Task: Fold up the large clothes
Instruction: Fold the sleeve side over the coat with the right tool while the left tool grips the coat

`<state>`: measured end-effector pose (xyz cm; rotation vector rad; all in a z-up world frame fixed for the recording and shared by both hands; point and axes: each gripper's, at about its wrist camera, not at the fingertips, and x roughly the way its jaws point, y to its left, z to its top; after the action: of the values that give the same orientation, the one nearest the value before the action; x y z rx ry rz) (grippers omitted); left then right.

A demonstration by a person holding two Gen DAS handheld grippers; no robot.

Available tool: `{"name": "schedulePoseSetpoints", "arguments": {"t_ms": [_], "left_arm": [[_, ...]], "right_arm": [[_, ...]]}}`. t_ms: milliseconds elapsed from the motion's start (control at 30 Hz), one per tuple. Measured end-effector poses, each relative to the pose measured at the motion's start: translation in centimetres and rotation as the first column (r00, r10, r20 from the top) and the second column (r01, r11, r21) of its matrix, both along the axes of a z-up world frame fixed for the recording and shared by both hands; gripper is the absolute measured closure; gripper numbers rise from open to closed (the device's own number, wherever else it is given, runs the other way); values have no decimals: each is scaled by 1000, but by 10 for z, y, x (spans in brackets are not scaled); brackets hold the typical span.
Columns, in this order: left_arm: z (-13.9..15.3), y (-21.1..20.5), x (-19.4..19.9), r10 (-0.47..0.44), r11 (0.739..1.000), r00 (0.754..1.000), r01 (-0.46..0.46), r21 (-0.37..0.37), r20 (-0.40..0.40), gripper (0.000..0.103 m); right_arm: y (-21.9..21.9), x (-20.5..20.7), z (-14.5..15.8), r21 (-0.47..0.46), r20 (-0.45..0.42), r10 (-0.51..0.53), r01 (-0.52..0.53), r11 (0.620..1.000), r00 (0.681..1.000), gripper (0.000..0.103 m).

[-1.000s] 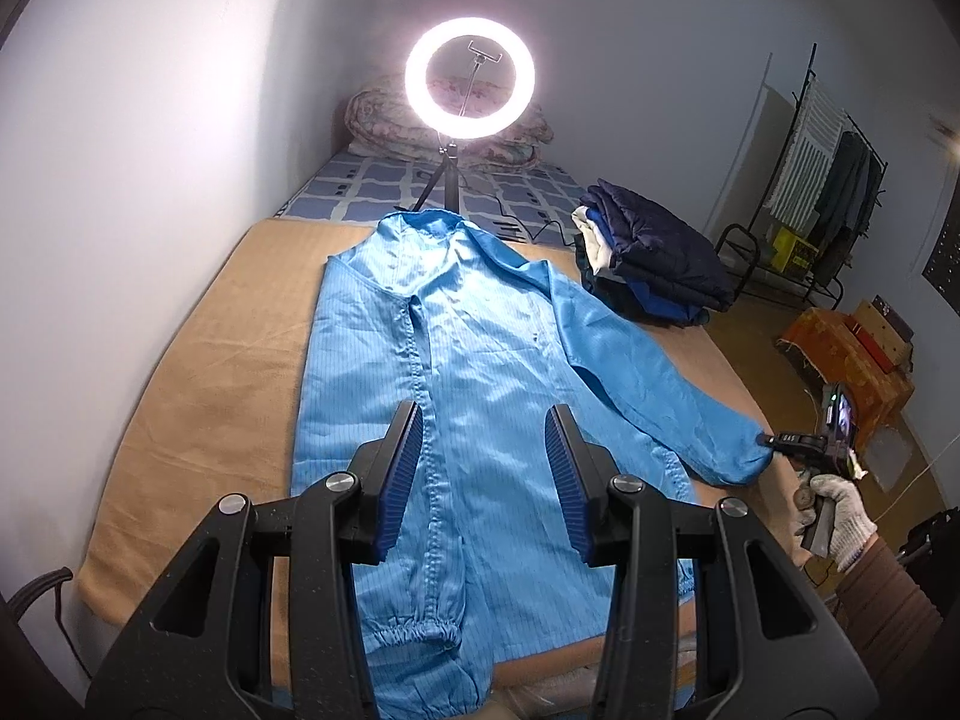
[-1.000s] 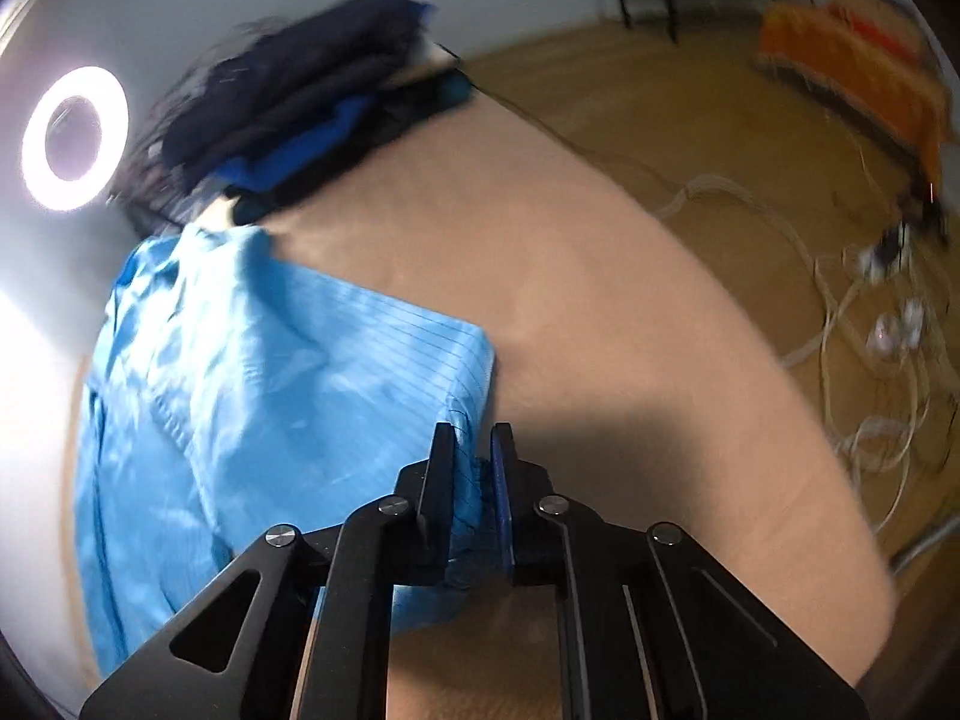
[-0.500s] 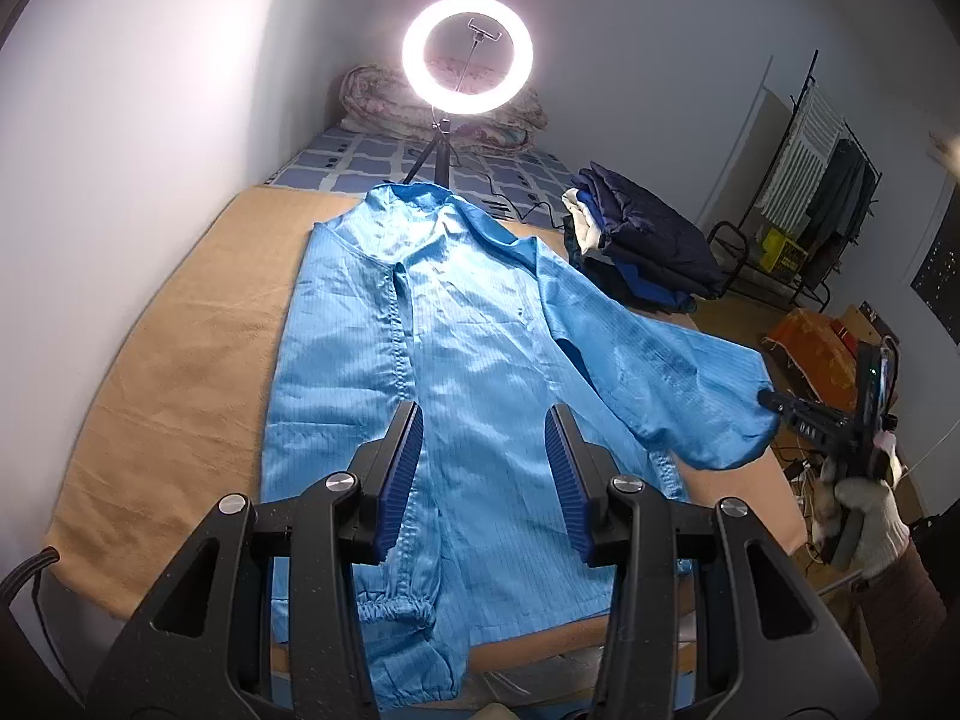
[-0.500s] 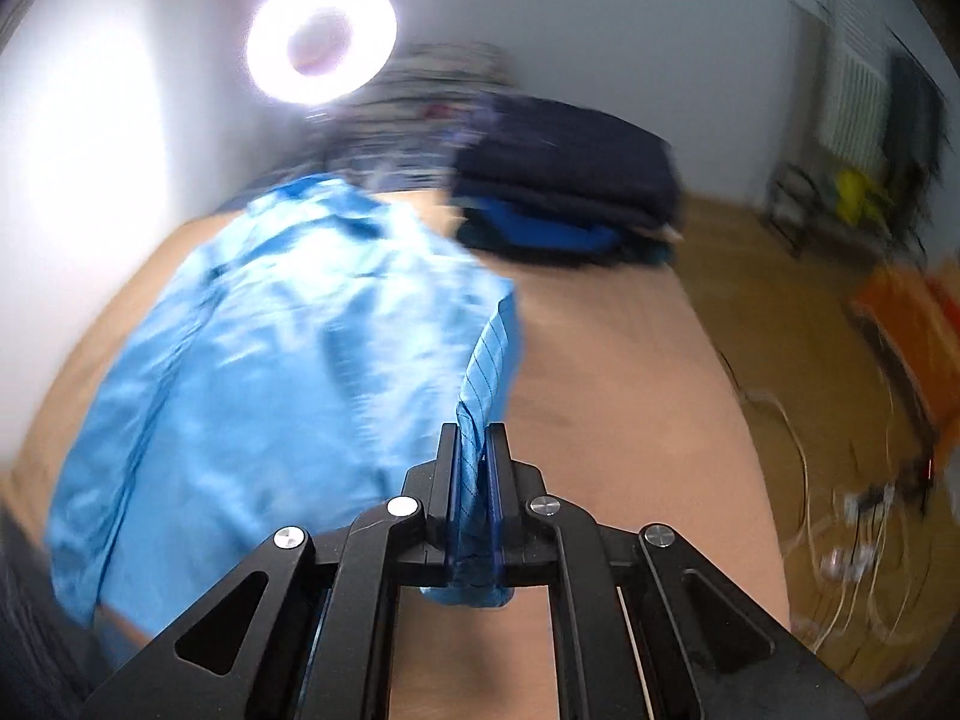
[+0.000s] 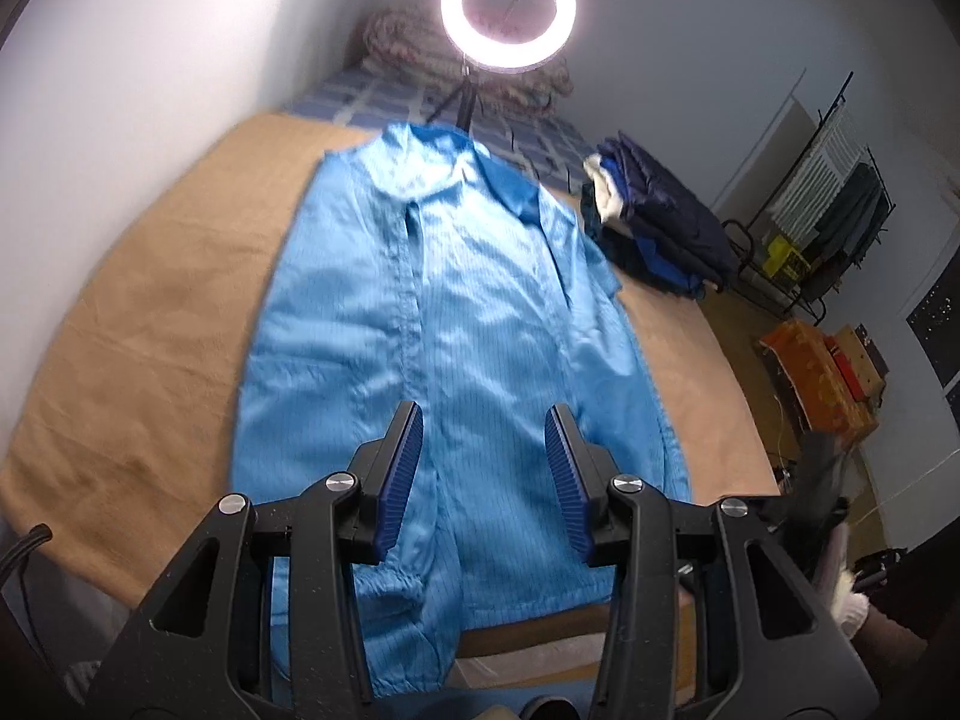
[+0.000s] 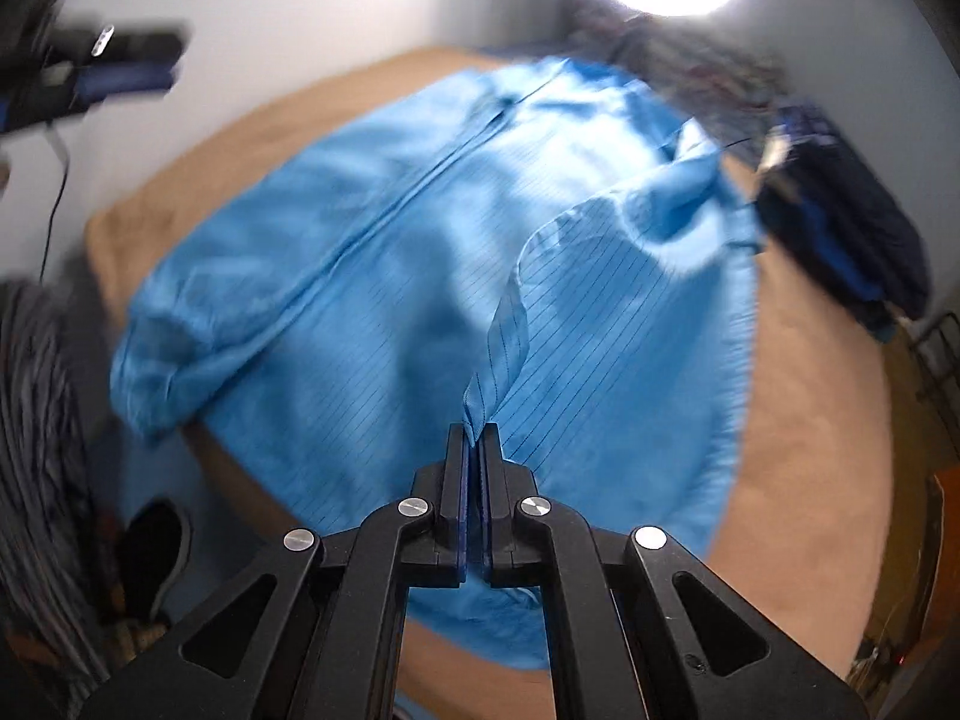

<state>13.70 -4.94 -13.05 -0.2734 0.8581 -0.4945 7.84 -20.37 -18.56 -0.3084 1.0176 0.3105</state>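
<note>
A light blue striped coat (image 5: 456,312) lies face up on the tan bed cover (image 5: 150,312), collar toward the far end. Above its lower half hovers my left gripper (image 5: 483,468), open, with nothing between its blue pads. In the right wrist view my right gripper (image 6: 474,438) is shut on the cuff of the coat's sleeve (image 6: 576,312), its jaws closing tight on the thin fabric. That sleeve hangs raised over the coat's body (image 6: 360,252). A white-gloved hand (image 5: 849,612) shows blurred at the left wrist view's right edge.
A lit ring light (image 5: 509,6) stands at the bed's far end, with rolled bedding behind it. A stack of dark folded clothes (image 5: 660,228) sits on the bed's far right. A drying rack (image 5: 840,204) and an orange box (image 5: 810,372) stand on the floor to the right.
My right gripper swung the sleeve from the bed's right side in over the coat's body, rolling as it went. My left gripper sank a little toward the coat and stayed open.
</note>
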Motion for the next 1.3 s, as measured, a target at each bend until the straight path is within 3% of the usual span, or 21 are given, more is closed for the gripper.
{"name": "schedulePoseSetpoints", "arguments": {"t_ms": [167,300,400,467,567,700,800,867,933,967,1000,1067,1133,1300], "left_arm": [[-34,-23,8,-75,996,988,68,-58,-133,60],[-62,-49,15,-133,989,965,112,-100,-226,60],[-82,-68,20,-156,983,946,121,-140,-284,60],[-92,-82,24,-162,983,939,128,-129,-302,60],[-108,-96,29,-152,988,935,131,-88,-321,60],[-127,-110,39,-166,984,909,126,-129,-382,60],[-133,-119,45,-163,984,907,123,-126,-390,60],[-138,-123,49,-160,985,905,122,-119,-394,60],[-142,-128,52,-165,984,903,126,-123,-398,76],[-143,-130,53,-168,984,901,131,-118,-401,95],[-145,-133,53,-171,984,900,135,-116,-401,100],[-144,-137,51,-172,984,906,141,-107,-387,101],[-143,-140,46,-177,984,912,152,-96,-371,103],[-138,-143,28,-197,980,922,186,-66,-333,103]], "right_arm": [[-1,-8,-19,42,-61,26,-23,999,998,101],[-25,-17,-4,189,-105,10,10,982,994,92],[-54,-22,11,316,-102,-30,61,947,994,78],[-78,-21,16,353,-89,-117,141,925,989,55],[-115,-11,8,404,-131,-245,278,871,960,54],[-144,2,-15,455,-222,-332,398,796,917,54],[-156,13,-33,465,-280,-374,466,753,884,54],[-160,17,-40,451,-295,-396,492,744,869,54],[-164,17,-45,446,-304,-408,507,737,861,54],[-165,19,-47,452,-309,-410,512,731,858,55],[-166,20,-49,462,-314,-414,518,720,854,56],[-168,24,-49,461,-309,-421,521,718,853,81],[-170,27,-52,453,-314,-430,532,715,846,96],[-177,20,-44,474,-286,-441,526,706,851,101]]}}
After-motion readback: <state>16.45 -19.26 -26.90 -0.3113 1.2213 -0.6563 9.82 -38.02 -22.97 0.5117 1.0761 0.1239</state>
